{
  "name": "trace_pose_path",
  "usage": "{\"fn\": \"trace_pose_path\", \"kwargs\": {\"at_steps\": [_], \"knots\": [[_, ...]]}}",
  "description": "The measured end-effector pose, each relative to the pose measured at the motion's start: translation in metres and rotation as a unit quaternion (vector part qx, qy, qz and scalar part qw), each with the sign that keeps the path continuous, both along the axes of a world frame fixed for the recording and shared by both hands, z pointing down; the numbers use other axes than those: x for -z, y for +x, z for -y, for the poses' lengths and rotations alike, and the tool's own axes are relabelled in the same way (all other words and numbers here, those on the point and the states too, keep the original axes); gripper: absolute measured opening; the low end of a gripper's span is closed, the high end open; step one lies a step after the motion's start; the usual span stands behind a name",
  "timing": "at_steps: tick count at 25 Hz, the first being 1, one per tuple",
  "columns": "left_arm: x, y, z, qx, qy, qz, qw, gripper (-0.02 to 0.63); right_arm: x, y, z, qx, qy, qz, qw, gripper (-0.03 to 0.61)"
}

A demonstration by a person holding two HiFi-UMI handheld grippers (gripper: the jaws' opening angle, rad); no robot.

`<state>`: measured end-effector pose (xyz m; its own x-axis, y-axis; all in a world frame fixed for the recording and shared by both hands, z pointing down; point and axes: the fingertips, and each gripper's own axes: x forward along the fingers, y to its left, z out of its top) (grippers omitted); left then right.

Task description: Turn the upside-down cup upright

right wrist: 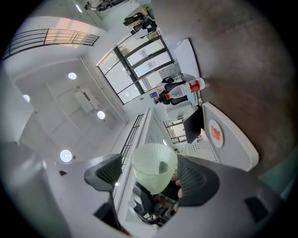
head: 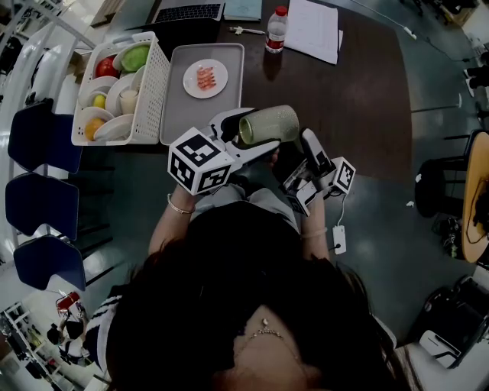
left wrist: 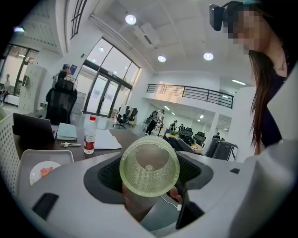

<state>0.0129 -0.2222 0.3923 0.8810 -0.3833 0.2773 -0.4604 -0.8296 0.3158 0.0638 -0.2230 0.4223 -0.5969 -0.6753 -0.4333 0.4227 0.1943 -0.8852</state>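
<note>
A pale green textured cup [head: 271,124] hangs on its side in the air above the near edge of the dark table [head: 359,99]. My left gripper [head: 256,136] is shut on it, with one jaw on each side of the mouth end. In the left gripper view the cup's [left wrist: 149,167] open mouth faces the camera between the pads. My right gripper [head: 306,149] reaches in at the base end. In the right gripper view the cup [right wrist: 153,169] sits between the spread jaws, with a gap showing at the left pad [right wrist: 109,172].
A grey tray [head: 195,114] holds a small plate of food [head: 205,79]. To its left stands a white basket [head: 157,84] of fruit and bowls. A water bottle [head: 276,29], papers [head: 312,29] and a laptop [head: 187,11] lie at the far edge. Blue chairs [head: 42,137] stand left.
</note>
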Motion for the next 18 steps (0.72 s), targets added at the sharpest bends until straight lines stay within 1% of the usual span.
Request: {"fn": "trace_pose_path", "kwargs": {"at_steps": [2, 4, 7, 9, 11, 14, 16, 18], "knots": [[-0.004, -0.002, 0.003, 0.000, -0.002, 0.008, 1.0000, 0.336, -0.008, 0.008, 0.002, -0.016, -0.009, -0.017, 1.000, 0.382], [-0.011, -0.003, 0.005, -0.001, -0.007, 0.023, 0.9997, 0.336, -0.018, 0.018, 0.003, -0.036, -0.025, -0.047, 0.998, 0.382], [-0.027, -0.004, 0.010, -0.003, -0.018, 0.066, 0.9976, 0.336, -0.028, 0.030, 0.005, -0.064, -0.043, -0.094, 0.993, 0.380], [-0.039, -0.003, 0.013, -0.008, -0.025, 0.098, 0.9948, 0.336, -0.031, 0.038, 0.005, -0.077, -0.043, -0.123, 0.989, 0.380], [-0.052, -0.003, 0.015, -0.015, -0.028, 0.133, 0.9906, 0.336, -0.031, 0.042, 0.005, -0.079, -0.038, -0.144, 0.986, 0.379], [-0.074, -0.001, 0.017, -0.034, -0.026, 0.193, 0.9802, 0.336, -0.028, 0.043, 0.004, -0.076, -0.031, -0.154, 0.985, 0.379], [-0.093, 0.001, 0.016, -0.052, -0.025, 0.238, 0.9695, 0.336, -0.027, 0.043, 0.003, -0.078, -0.027, -0.167, 0.982, 0.377], [-0.111, 0.002, 0.013, -0.071, -0.020, 0.282, 0.9564, 0.336, -0.027, 0.041, 0.002, -0.077, -0.023, -0.191, 0.978, 0.376]]}}
